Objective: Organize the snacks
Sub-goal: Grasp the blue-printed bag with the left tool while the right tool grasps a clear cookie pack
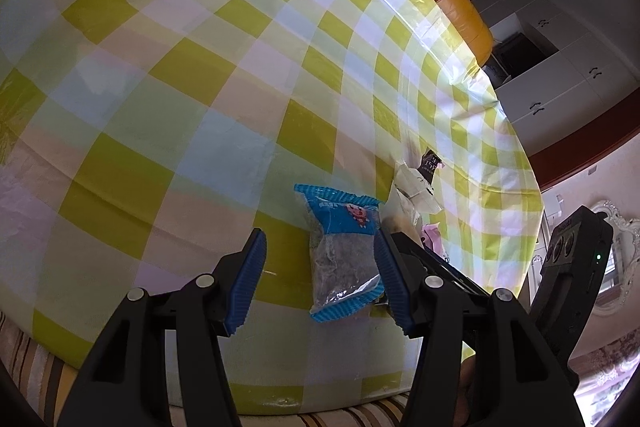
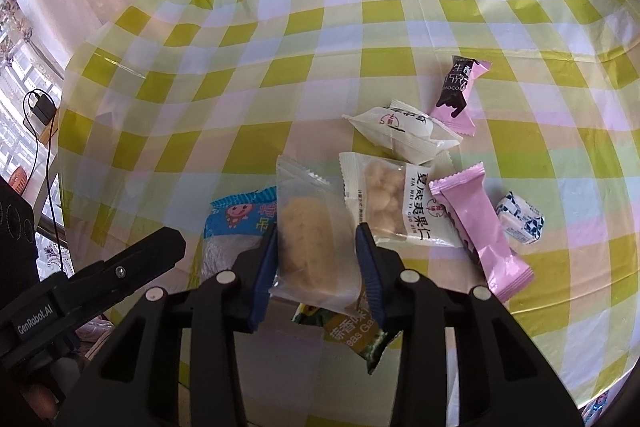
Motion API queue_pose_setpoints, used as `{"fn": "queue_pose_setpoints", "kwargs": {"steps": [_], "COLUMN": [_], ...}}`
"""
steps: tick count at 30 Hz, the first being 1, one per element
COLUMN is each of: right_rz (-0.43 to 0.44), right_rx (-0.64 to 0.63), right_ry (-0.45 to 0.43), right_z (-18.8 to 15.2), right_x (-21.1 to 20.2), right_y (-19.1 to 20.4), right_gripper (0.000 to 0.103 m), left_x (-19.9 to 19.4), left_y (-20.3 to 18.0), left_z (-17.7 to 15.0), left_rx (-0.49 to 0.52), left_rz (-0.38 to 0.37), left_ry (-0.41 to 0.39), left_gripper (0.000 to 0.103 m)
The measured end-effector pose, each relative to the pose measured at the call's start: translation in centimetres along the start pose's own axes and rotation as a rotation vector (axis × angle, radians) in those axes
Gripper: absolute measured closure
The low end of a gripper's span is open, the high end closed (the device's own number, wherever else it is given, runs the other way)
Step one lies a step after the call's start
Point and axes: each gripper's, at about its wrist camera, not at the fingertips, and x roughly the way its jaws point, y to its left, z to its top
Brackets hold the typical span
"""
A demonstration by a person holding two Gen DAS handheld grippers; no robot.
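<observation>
the right tongs (image 2: pixel 318 267) are pinching the clear cookie packet (image 2: pixel 310 235), a blue pad against each long side, the film bulging between them. no earlier look to compare, so just that: they grip it. the left tongs (image 1: pixel 320 267) stand partly spread around the blue packet (image 1: pixel 340 243), one pad right against its edge and the other well clear, so i'd call that not gripped. the cookie packet lies near the table's near edge, its long axis running away from that edge toward the far side, the round biscuit showing in the middle. it overlaps a green-and-gold packet (image 2: pixel 356 331) below it and sits just beside the white nut packet (image 2: pixel 394 203). the blue packet lies alongside, its long axis also running near to far, cartoon end farther off. beyond lie a pink bar (image 2: pixel 480 227), a white pillow packet (image 2: pixel 404 133), a dark-and-pink chocolate (image 2: pixel 460 91) and a small blue-white sweet (image 2: pixel 520 223), all on the checked cloth (image 2: pixel 280 27). i'd judge the step is picking up; next calls for a clean lift without dragging the packet beneath.
</observation>
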Motion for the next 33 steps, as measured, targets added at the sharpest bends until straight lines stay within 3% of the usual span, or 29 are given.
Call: {"fn": "queue_pose_setpoints", "kwargs": {"steps": [6,16,20,25,27,29,33], "right_rz": [-0.028,-0.039,-0.101,-0.085,-0.083,-0.063,-0.014], "right_rx": [0.011,0.053,0.034,0.011,0.002,0.01,0.034], "right_ry": [-0.015,-0.035,-0.022,-0.006,0.0,0.006,0.021], "right_z": [-0.3,-0.3,-0.4,-0.7,-0.7,-0.7,-0.6], "right_x": [-0.8,-1.9,-1.8,-1.3,-1.1,-0.9,-0.4], "right_y": [-1.2,-3.4,-4.5,-4.8,-4.7,-4.9,-5.2], "right_gripper": [0.066,0.066,0.066,0.066,0.067,0.067,0.067], "left_x": [1.3,3.6,4.2,5.2,5.4,5.5,5.3], "left_y": [-1.2,-3.3,-3.8,-4.8,-4.9,-5.0,-5.1], "left_z": [-0.1,-1.0,-1.2,-1.7,-1.7,-1.8,-2.0], "left_rx": [0.044,0.094,0.112,0.161,0.17,0.178,0.191], "left_rz": [-0.013,-0.048,-0.031,0.026,0.041,0.045,0.04], "left_ry": [0.04,0.118,0.129,0.157,0.159,0.158,0.145], "left_gripper": [0.049,0.04,0.04,0.04,0.043,0.056,0.064]}}
